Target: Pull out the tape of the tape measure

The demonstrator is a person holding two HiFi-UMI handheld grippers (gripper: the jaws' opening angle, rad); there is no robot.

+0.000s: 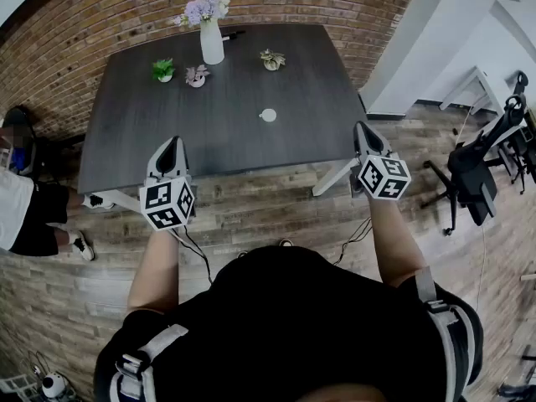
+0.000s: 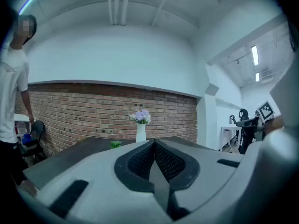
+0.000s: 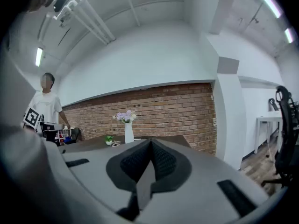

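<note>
Standing at the near edge of the dark grey rectangular table [image 1: 126, 141], the person held both tools out level, and neither had anything in it. The left gripper [image 1: 172, 142] had its jaws clenched tight together on nothing, tips over the table's near side. The right gripper [image 1: 362, 127] was the same, pinched closed and empty, at the table's right edge near the corner. And the small round white tape measure [image 1: 268, 115]? It lay flat on the tabletop, untouched, beyond the tips and between the two grippers, well apart from both. Farther back stood a tall white vase of lilac flowers [image 1: 211, 40], a little green potted plant [image 1: 163, 69] to its left, and the red-brown brick wall [image 1: 92, 19] behind. A second person in a white shirt and dark shorts [image 1: 18, 212] was off to the table's left.
</note>
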